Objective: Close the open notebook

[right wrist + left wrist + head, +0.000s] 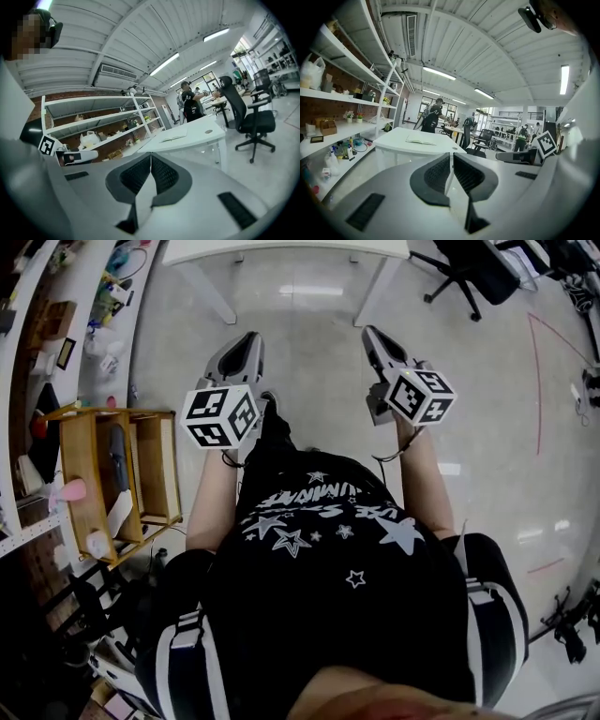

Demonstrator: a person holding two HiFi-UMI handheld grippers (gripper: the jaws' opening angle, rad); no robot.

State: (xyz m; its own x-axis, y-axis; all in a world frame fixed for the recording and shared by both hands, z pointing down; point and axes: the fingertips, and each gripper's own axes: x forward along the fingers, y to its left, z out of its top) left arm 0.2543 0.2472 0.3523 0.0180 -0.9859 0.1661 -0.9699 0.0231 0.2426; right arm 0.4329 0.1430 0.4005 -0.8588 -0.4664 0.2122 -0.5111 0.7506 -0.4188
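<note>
The open notebook (421, 140) lies flat on a white table (403, 146) some way ahead of me; in the right gripper view the notebook (173, 137) sits near the middle of that table (206, 133). In the head view only the table's near edge (281, 251) shows, and the notebook is hidden. My left gripper (248, 338) and right gripper (372, 334) are held side by side in front of my body, well short of the table. Both the left gripper (451, 157) and the right gripper (150, 157) are shut with nothing between the pads.
White wall shelves (342, 93) with small items run along the left. A wooden rack (122, 474) stands on the floor at my left. A black office chair (248, 122) is right of the table. A person (432, 116) stands at desks behind it.
</note>
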